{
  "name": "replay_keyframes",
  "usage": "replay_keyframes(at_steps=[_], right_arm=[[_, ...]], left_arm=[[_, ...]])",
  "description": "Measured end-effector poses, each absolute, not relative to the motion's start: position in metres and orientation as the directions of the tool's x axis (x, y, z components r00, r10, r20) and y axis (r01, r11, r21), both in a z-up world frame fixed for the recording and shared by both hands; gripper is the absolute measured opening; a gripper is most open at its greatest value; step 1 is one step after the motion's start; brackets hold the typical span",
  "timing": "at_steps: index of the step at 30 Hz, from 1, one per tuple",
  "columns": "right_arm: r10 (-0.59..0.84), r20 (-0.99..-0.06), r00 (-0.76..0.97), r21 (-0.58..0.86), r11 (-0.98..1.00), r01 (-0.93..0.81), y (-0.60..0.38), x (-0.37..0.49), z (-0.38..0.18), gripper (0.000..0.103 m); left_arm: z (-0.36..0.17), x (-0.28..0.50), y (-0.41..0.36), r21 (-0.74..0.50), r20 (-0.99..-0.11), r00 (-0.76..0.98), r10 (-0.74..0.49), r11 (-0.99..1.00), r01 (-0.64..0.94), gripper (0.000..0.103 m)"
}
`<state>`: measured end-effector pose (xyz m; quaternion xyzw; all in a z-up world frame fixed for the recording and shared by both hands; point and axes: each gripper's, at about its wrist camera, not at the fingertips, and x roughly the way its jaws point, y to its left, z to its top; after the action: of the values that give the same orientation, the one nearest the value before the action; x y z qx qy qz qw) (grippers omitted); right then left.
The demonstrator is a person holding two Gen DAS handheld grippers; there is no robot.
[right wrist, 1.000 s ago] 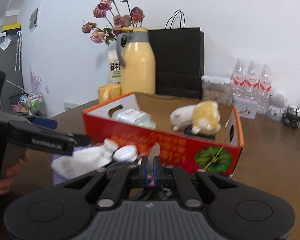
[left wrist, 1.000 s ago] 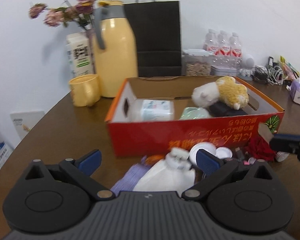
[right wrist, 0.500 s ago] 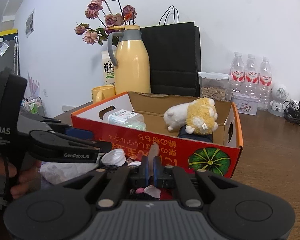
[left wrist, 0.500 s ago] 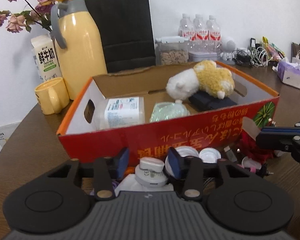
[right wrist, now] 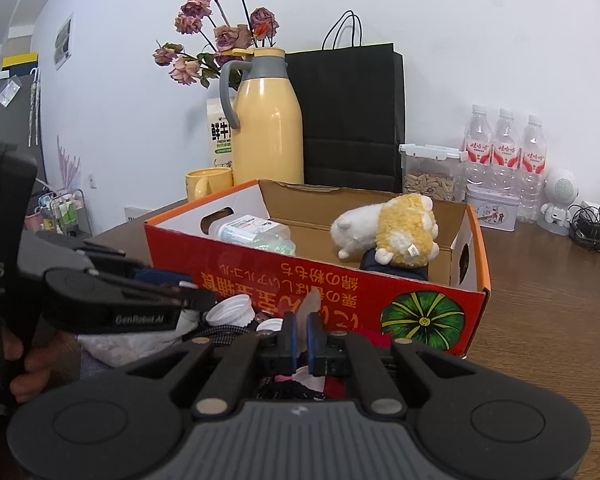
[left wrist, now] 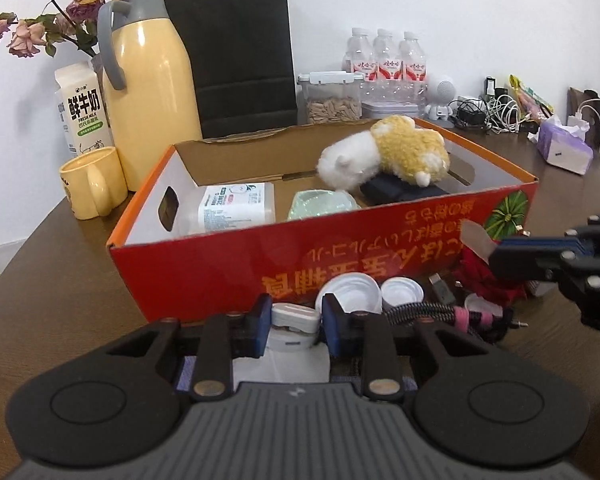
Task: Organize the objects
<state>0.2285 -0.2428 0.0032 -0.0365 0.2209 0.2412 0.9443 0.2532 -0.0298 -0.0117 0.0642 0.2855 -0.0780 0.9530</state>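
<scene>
An open red cardboard box [left wrist: 380, 248] stands on the brown table and holds a white and yellow plush toy [left wrist: 384, 156], a clear bottle [left wrist: 236, 208], a pale green pack [left wrist: 324, 210] and a dark case. My left gripper [left wrist: 294, 326] is shut on the white cap of a white pouch [left wrist: 292, 320] just in front of the box. My right gripper [right wrist: 299, 338] is shut on a thin pale tag [right wrist: 310, 306] of a red cloth item [left wrist: 484, 276]; it also shows in the left wrist view [left wrist: 496, 258].
White lids [left wrist: 350, 296] and a braided cable [left wrist: 432, 312] lie before the box. Behind it stand a yellow jug [left wrist: 148, 80], yellow mug [left wrist: 90, 182], milk carton [left wrist: 82, 110], black bag [left wrist: 236, 52], water bottles [left wrist: 384, 64] and a tissue pack [left wrist: 564, 148].
My left gripper has shut on the white pouch's cap and lifted the view closer to the box. My right gripper stayed shut on the tag and rose slightly.
</scene>
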Motion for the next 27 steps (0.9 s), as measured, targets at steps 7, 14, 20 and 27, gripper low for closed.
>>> replay_keyframes(at_steps=[7,14,20,27], right_arm=[[0.439,-0.433,0.787,0.036,0.881,-0.472,-0.242,0.228,0.003,0.004],[0.433,-0.42,0.797,0.032,0.885,-0.464,-0.243,0.226,0.005,0.004],[0.431,-0.382,0.818,0.026,0.889,-0.457,-0.244,0.222,0.02,0.004],[0.433,-0.322,0.842,-0.013,0.887,-0.461,-0.231,0.231,0.052,0.004]], left_arm=[[-0.013,0.242,-0.025,0.051,-0.553,0.824,-0.122,0.982,0.18,0.028],[-0.005,0.231,-0.019,0.023,-0.514,0.851,-0.11,0.99,0.142,0.028],[0.02,0.222,-0.017,0.006,-0.436,0.892,-0.12,0.991,0.137,0.028],[0.06,0.236,-0.025,0.021,-0.322,0.939,-0.117,0.991,0.131,0.028]])
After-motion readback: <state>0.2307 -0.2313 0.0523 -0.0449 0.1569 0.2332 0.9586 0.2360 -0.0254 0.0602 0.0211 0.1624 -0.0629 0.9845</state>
